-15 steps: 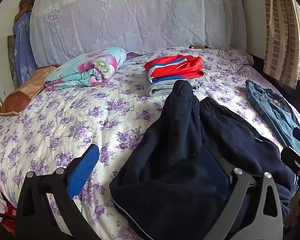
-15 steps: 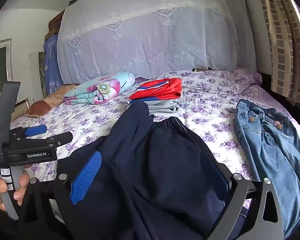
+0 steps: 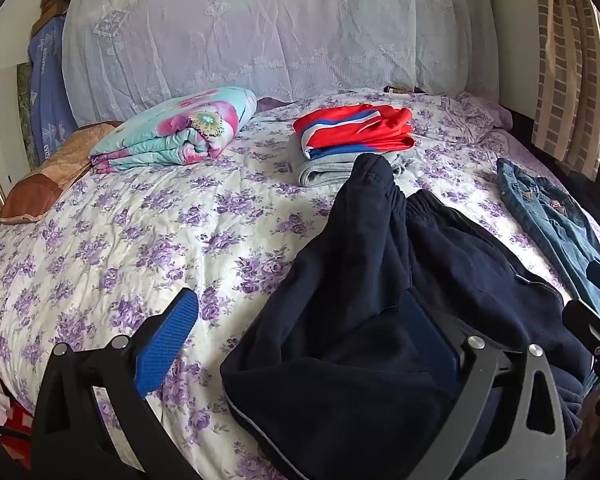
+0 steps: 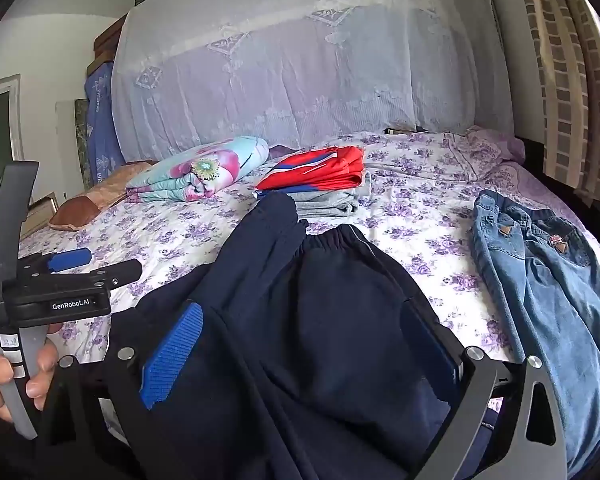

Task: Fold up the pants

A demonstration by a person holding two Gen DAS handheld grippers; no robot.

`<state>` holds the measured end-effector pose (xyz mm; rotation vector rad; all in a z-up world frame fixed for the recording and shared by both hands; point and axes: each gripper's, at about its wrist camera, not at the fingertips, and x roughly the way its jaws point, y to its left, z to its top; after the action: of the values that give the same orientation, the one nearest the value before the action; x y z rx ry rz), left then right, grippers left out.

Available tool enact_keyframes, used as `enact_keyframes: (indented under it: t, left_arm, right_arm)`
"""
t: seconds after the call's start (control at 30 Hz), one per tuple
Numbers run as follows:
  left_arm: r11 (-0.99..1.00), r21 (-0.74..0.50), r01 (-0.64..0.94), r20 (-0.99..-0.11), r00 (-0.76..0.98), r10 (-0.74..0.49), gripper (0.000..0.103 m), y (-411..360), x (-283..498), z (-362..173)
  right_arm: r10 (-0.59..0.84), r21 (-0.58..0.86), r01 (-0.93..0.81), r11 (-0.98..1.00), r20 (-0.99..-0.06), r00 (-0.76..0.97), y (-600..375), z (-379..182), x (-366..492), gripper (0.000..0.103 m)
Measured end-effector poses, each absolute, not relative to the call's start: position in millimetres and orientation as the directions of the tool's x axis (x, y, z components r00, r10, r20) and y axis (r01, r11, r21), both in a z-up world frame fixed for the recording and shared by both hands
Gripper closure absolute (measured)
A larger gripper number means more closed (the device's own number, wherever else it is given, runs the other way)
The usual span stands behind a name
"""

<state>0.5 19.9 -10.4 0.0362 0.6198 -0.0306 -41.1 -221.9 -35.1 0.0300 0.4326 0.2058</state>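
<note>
While wide floral bedspread (image 3: 112,240) lies bare to the left, my left gripper (image 3: 300,344) and right gripper (image 4: 300,356) both hang released over the navy pants (image 4: 320,320), which sprawl rumpled at the bed's near edge, perhaps half folded, beside jeans (image 4: 548,288).

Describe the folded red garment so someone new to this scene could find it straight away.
Start at the bed with the purple-flowered cover. Toward its head end, right of the rolled turquoise-and-pink floral blanket, sits a small stack of folded clothes. The red garment tops that stack over a grey one, the only bright red item, with blue and white stripes.
</note>
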Motion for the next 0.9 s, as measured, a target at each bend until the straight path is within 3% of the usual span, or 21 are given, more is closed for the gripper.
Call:
enact_keyframes:
  t: [0.9]
  left_arm:
    - [0.999, 0.029, 0.016, -0.586, 0.810, 0.005, 0.005, 13, 4, -8]
  right_arm:
    - [0.192, 0.062, -0.183, 0.981, -0.408, 0.893, -221, -37, -38, 0.004]
